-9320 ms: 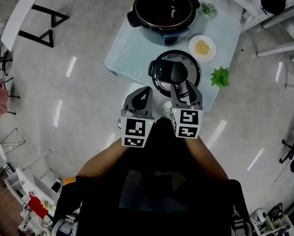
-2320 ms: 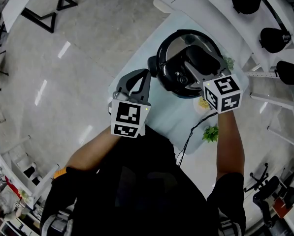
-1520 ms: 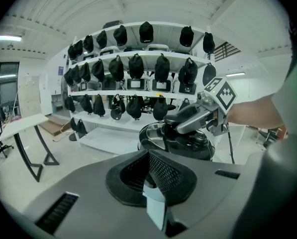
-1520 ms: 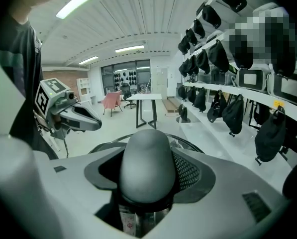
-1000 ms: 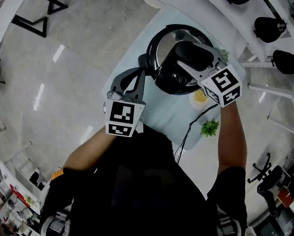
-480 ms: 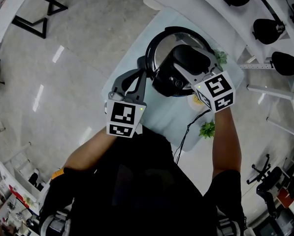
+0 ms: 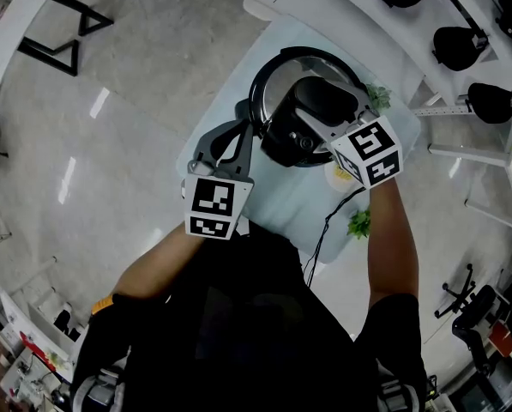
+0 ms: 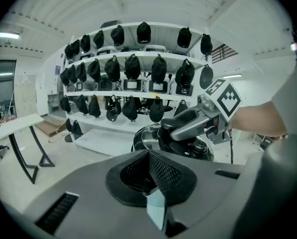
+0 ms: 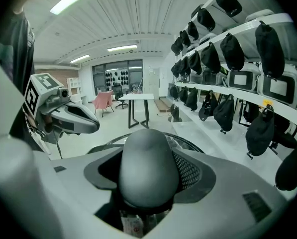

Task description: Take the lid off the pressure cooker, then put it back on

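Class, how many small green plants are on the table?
2. The far plant is beside the pressure cooker; the near plant is at the edge of the table. Others may be hidden.

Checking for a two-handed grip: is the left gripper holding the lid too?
No, the left gripper has its fingers shut on nothing, short of the lid.

Left gripper view, holdings:
- My left gripper [image 8: 149, 169]: jaws together, nothing between, nearer than the pressure cooker [image 8: 144, 137].
- My right gripper [image 8: 184, 124]: on top of the cooker's lid [image 8: 198, 149].
- Shelves [image 8: 104, 94] of black hanging gear: behind the cooker.
- Trestle table [image 8: 20, 126]: far to its left.
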Demonstrator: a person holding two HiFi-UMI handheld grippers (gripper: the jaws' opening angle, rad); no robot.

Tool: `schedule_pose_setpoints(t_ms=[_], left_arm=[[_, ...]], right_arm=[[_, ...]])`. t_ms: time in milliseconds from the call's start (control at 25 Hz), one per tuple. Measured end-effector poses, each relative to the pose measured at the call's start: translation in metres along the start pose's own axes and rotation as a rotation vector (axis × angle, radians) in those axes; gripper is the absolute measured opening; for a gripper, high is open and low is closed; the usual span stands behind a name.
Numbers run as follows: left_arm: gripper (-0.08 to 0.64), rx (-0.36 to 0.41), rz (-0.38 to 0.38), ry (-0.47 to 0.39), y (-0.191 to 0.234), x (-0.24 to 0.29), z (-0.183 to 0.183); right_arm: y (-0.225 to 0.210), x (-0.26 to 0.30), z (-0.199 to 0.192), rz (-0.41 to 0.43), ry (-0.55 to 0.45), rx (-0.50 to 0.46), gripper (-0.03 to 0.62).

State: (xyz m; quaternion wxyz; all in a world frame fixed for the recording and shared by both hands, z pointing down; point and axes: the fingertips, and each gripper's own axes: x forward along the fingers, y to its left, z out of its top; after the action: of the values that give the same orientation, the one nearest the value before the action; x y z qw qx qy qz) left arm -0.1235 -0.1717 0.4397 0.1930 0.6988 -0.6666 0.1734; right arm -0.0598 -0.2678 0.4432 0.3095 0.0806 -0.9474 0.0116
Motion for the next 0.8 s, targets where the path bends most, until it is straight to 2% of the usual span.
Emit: schedule_pose_setpoints(t_ms=[800], left_arm=[[0.008, 0.029, -0.064, -0.036, -0.002, -0.006, 0.016]], right_arm=[[-0.003, -0.013, -0.003, -0.122, -0.019, 0.039, 0.314]])
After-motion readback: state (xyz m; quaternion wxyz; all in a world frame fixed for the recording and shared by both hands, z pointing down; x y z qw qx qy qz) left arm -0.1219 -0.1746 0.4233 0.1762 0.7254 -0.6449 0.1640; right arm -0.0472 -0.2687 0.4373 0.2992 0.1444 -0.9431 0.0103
